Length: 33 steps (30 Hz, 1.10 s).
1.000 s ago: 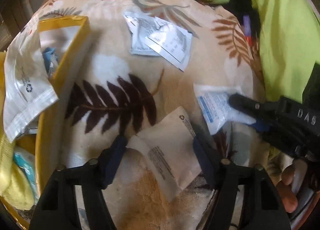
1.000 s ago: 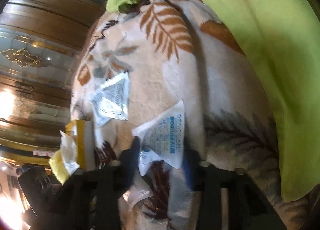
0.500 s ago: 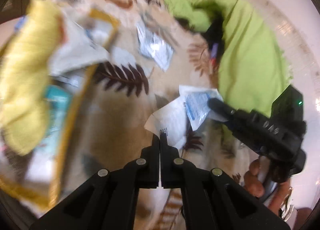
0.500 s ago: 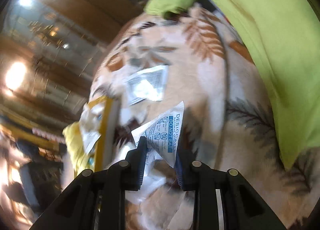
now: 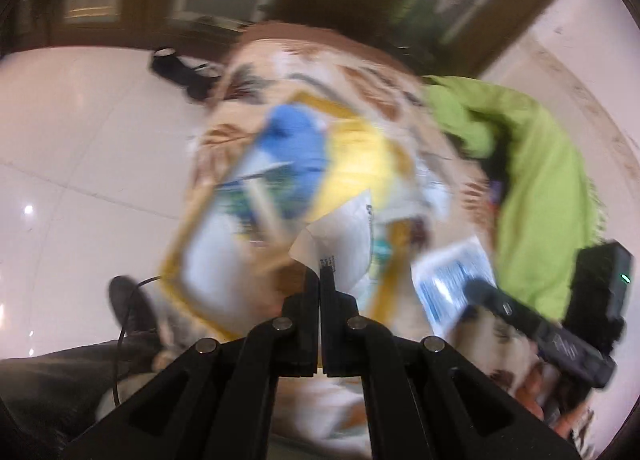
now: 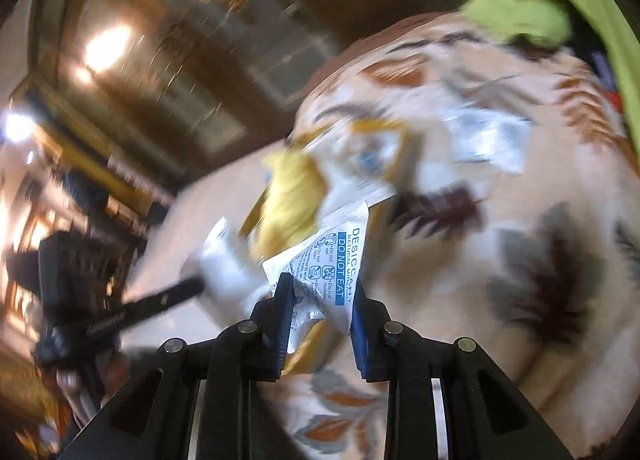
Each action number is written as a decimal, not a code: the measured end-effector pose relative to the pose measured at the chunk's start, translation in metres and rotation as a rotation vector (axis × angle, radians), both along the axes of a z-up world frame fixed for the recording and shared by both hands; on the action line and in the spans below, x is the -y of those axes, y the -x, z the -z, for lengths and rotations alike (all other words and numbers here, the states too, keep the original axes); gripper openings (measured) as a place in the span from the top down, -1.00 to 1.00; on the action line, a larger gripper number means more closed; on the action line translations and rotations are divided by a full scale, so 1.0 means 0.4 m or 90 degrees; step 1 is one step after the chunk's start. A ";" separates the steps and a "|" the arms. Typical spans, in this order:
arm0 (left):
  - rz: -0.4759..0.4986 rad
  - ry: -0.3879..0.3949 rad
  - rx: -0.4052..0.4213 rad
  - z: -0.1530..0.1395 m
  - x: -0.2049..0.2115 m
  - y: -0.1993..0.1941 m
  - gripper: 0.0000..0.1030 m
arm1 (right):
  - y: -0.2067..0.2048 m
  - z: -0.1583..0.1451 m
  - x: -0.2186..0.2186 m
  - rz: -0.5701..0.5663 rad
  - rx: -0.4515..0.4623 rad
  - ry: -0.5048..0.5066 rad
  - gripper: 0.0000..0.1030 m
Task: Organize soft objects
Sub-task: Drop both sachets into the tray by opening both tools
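Two sachets ride in our grippers: the left gripper [image 5: 323,275] has its jaws clamped together on a flat white paper sachet [image 5: 340,244], while the right gripper [image 6: 320,300] pinches a blue-printed white desiccant packet [image 6: 332,260] between its jaws.

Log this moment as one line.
left gripper: shut on white packet | right gripper: shut on desiccant packet | yellow box: below

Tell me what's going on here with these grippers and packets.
A person is tidying soft packets off a leaf-print blanket. The left gripper is shut on a plain white packet; the right gripper is shut on a blue-printed desiccant packet. Both packets hang above the blanket, near a yellow-rimmed box that already holds other soft things. More packets lie on the blanket. The views are blurred.
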<state>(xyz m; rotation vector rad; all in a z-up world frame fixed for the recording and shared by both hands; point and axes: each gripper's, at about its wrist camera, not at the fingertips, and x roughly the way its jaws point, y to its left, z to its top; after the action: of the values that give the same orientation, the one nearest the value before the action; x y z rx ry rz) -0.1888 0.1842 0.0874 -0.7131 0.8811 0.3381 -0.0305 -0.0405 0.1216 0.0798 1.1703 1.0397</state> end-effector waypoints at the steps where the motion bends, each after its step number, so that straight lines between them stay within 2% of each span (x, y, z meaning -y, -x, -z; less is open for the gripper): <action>1: -0.007 -0.002 -0.008 0.013 -0.013 0.002 1.00 | 0.023 0.011 -0.034 -0.024 0.002 0.011 0.45; 3: -0.021 0.000 -0.014 0.037 -0.038 0.026 1.00 | 0.062 0.034 -0.086 -0.070 0.008 0.037 0.45; 6: -0.036 0.034 -0.010 0.066 -0.064 0.045 1.00 | 0.105 0.079 -0.154 -0.123 0.014 0.083 0.45; 8: -0.043 0.028 -0.019 0.069 -0.072 0.050 1.00 | 0.127 0.110 -0.190 -0.158 0.016 0.117 0.45; 10: -0.060 0.027 -0.022 0.074 -0.087 0.048 1.00 | 0.137 0.124 -0.213 -0.167 0.038 0.140 0.45; 12: -0.085 0.025 -0.030 0.084 -0.108 0.047 0.99 | 0.125 0.130 -0.230 -0.165 0.034 0.143 0.45; 17: -0.090 0.042 -0.072 0.143 -0.124 0.021 0.95 | 0.096 0.153 -0.244 -0.145 0.036 0.163 0.39; 20: -0.075 0.043 -0.092 0.159 -0.105 0.005 0.82 | 0.094 0.162 -0.238 -0.135 0.040 0.160 0.34; 21: -0.073 0.048 -0.076 0.150 -0.103 0.010 0.62 | 0.094 0.158 -0.236 -0.134 0.035 0.153 0.33; 22: -0.075 0.053 -0.060 0.140 -0.101 0.019 0.15 | 0.091 0.150 -0.222 -0.130 0.031 0.143 0.26; 24: -0.089 0.041 -0.039 0.115 -0.095 0.038 -0.36 | 0.082 0.125 -0.183 -0.110 0.020 0.100 -0.11; 25: -0.092 0.017 -0.020 0.095 -0.085 0.050 -0.37 | 0.075 0.110 -0.165 -0.097 0.017 0.079 -0.37; 26: -0.088 -0.006 -0.014 0.079 -0.073 0.056 -0.37 | 0.067 0.094 -0.144 -0.082 0.018 0.061 -0.45; 28: -0.079 -0.030 -0.012 0.059 -0.051 0.057 -0.37 | 0.045 0.065 -0.099 -0.060 0.017 0.038 -0.45; 30: -0.078 -0.050 0.014 0.033 -0.031 0.053 -0.37 | 0.010 0.040 -0.044 -0.028 0.006 0.019 -0.45; 33: -0.044 -0.100 0.036 -0.025 0.030 0.008 -0.37 | -0.061 0.017 0.049 0.033 0.002 -0.001 -0.45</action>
<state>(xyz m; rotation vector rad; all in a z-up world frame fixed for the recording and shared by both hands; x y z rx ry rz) -0.1920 0.1722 0.0974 -0.6054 0.7683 0.4414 -0.0060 -0.0599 0.1147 0.1099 1.1588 0.9952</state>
